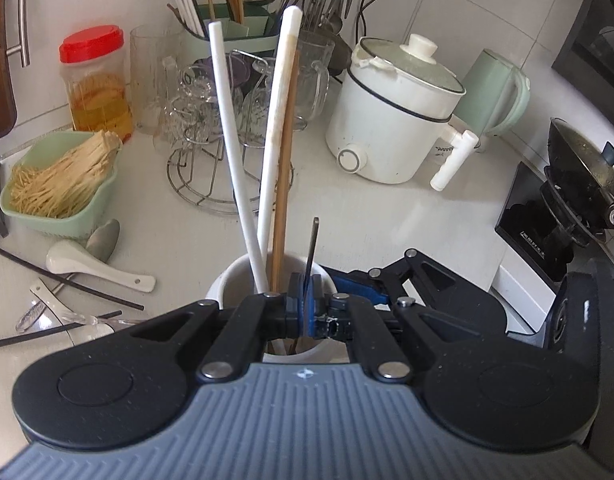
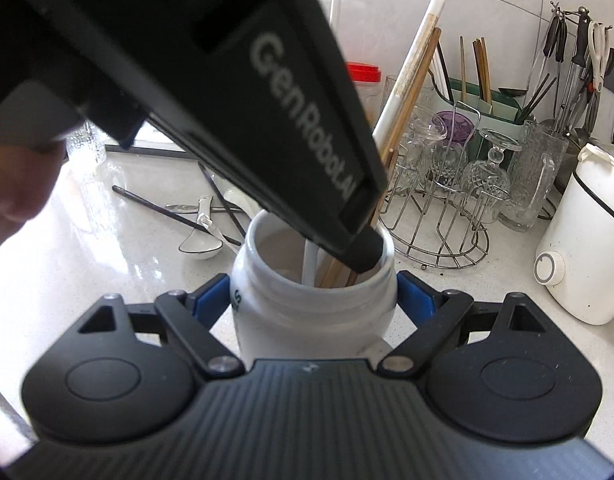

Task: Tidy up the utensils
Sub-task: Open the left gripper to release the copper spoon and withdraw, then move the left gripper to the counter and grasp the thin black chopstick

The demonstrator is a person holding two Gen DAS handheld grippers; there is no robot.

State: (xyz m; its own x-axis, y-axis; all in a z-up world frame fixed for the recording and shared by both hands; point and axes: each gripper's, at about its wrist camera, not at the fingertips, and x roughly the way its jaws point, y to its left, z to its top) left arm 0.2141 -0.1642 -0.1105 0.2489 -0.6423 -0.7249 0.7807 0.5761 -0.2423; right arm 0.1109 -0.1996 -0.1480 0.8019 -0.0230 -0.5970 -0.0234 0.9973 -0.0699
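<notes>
The right tongs (image 2: 313, 300) grip the white ceramic jar (image 2: 313, 304) from both sides, the blue pads pressed on its wall below the rim. I judge this grip is there to keep the jar steady on the pale speckled desk (image 2: 467, 304) while things go in from above.

The left tongs (image 1: 305, 300) are closed almost fully on a thin dark chopstick (image 1: 312, 252), which stands nearly upright with its lower part reaching down into the mouth of the jar. It seems the stick is being put into the jar, and the pads have not yet let it go.

Inside the jar two long white chopsticks (image 1: 231, 140) and a brown wooden chopstick (image 1: 285, 168) already lean against the rim. On the desk to the left lie more utensils not yet sorted: a white ceramic soup spoon (image 1: 95, 270) and some thin black chopsticks (image 1: 91, 292), well apart from the jar.
</notes>
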